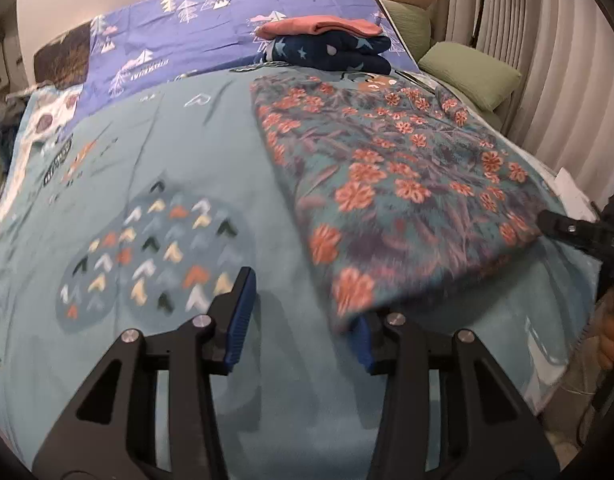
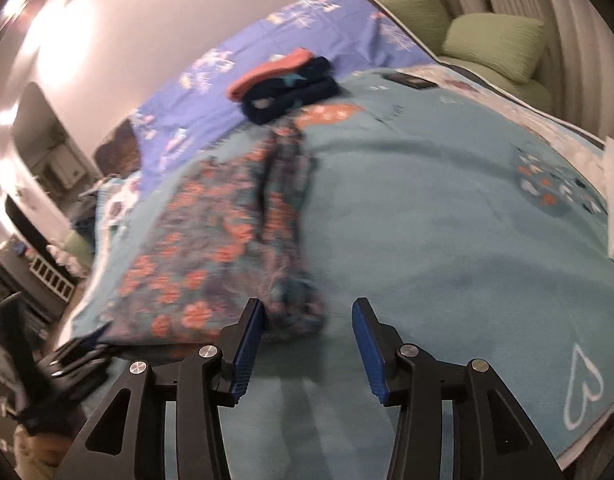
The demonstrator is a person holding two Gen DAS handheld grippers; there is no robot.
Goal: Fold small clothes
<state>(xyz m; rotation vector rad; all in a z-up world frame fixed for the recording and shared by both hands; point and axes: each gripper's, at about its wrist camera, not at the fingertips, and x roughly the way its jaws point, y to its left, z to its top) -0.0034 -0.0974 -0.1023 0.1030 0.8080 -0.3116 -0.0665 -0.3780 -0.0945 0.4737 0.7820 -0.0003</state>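
A: From the left wrist, where's the open room?
B: Bare teal blanket (image 1: pixel 195 152) from nine to twelve o'clock. The left gripper (image 1: pixel 303 316) is spread wide, holding nothing; the floral garment (image 1: pixel 387 184) lies at one o'clock, its near corner over the right pad.
A: And the other side?
B: The right gripper (image 2: pixel 307 340) gapes too, empty, the garment's edge at eleven o'clock, clear blanket to two.
A: Further back?
B: A folded stack (image 1: pixel 327 44) on the purple sheet (image 1: pixel 187 32), green pillows (image 1: pixel 471 72) beyond. Motion blur hides the folds.
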